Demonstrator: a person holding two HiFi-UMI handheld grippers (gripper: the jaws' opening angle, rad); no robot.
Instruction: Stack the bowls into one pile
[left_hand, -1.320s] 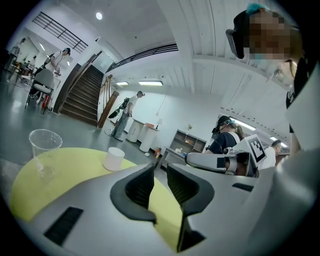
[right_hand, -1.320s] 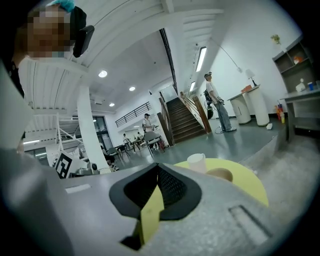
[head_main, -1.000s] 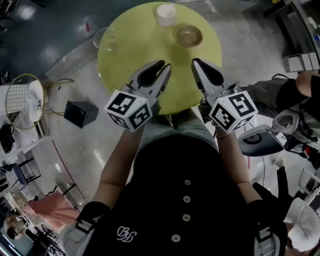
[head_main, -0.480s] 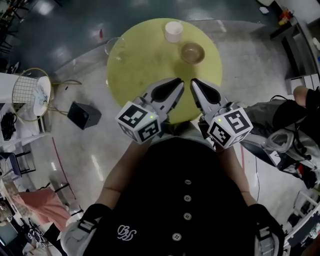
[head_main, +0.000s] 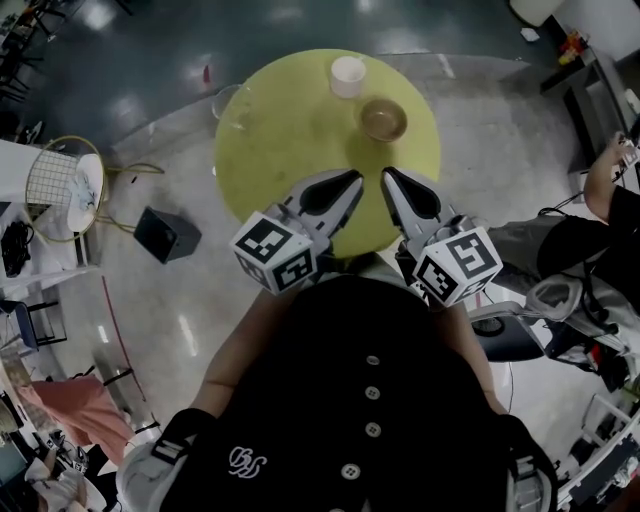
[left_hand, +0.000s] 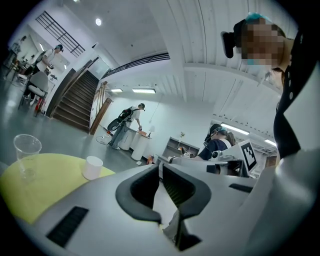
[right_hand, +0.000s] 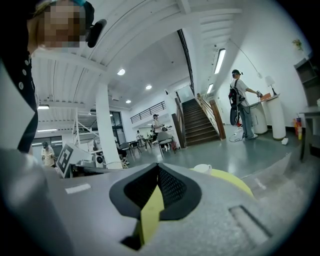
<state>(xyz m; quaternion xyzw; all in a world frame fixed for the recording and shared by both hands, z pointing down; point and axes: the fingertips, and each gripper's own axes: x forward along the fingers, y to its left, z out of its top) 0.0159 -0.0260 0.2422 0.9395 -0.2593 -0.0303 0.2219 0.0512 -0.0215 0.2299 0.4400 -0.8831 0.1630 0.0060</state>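
A round yellow-green table (head_main: 290, 130) carries a white bowl (head_main: 347, 76) at its far edge and a brownish bowl (head_main: 383, 119) just to the right of it and nearer; the two stand apart. My left gripper (head_main: 350, 180) and right gripper (head_main: 392, 178) hover side by side over the table's near edge, both shut and empty, well short of the bowls. In the left gripper view the jaw tips (left_hand: 161, 167) meet, and the white bowl (left_hand: 92, 167) sits ahead to the left. In the right gripper view the shut jaws (right_hand: 158, 167) point level, with the white bowl (right_hand: 202, 168) just beyond.
A clear plastic cup (head_main: 232, 105) stands at the table's left edge, also visible as the cup (left_hand: 27, 150) in the left gripper view. On the floor to the left are a black box (head_main: 165, 232) and a wire basket (head_main: 60, 190). A seated person (head_main: 600, 215) is at the right.
My left gripper has risen and moved right, closer to the right gripper, so the two sets of tips now sit nearer together. The bowls have not moved on the table.
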